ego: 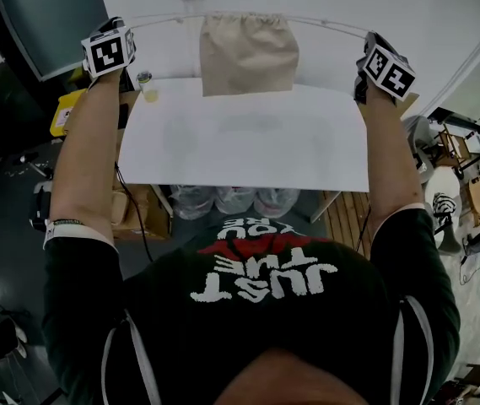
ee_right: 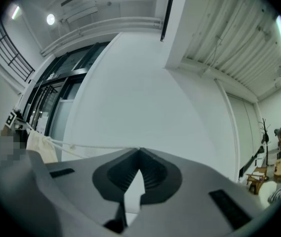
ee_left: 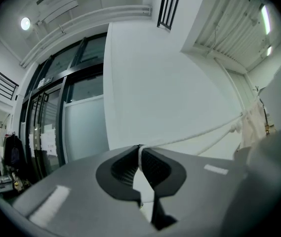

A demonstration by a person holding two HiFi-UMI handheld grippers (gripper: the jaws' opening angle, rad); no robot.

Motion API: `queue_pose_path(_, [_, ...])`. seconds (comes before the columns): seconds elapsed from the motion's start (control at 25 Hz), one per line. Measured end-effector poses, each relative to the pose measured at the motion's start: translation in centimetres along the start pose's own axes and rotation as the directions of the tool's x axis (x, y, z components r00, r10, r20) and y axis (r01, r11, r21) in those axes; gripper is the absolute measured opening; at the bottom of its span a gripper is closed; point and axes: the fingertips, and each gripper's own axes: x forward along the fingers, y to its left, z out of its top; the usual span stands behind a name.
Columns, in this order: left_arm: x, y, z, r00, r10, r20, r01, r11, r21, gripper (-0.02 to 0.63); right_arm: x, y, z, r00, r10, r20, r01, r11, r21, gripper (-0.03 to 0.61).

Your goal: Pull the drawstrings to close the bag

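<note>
Left gripper [ee_left: 140, 152] and right gripper [ee_right: 139, 152] jaws clamp the drawstrings [ee_left: 198, 132]; we should pull outward evenly to cinch the bag [ego: 248, 56]

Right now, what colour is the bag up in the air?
Plain beige. The head view shows the bag best, hanging on its drawstrings.
</note>
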Motion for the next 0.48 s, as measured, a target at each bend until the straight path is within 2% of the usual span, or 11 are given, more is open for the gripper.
queue_pose_path(0.12, [0.16, 1.27, -1.04, 1.000, -0.007, -0.025, 0.005, 0.997, -0.073, 0.010, -0.31, -1.29, -0.76, 1.000, -0.008, -0.007, 0.009, 0.999, 0.049, 0.008])
queue_pose_path(0.24, [-0.14, 1.39, -1.23, 1.000, -0.016, -0.020, 0.014, 0.997, -0.072, 0.009, -0.44, -0.65, -0.80, 1.000, 0.004, -0.017, -0.004, 1.000, 0.008, 0.008])
queue_pose_path(0.36, [-0.34, 1.27, -0.87, 1.000, -0.025, -0.012, 0.024, 0.996, -0.081, 0.009, -0.18, -0.38, -0.31, 1.000, 0.010, -0.020, -0.010, 1.000, 0.002, 0.008])
queue_pose_path(0.48, [-0.31, 0.99, -0.30, 1.000, -0.029, 0.001, 0.029, 0.998, -0.058, 0.009, -0.03, -0.38, -0.06, 1.000, 0.015, -0.013, -0.015, 1.000, 0.002, 0.008])
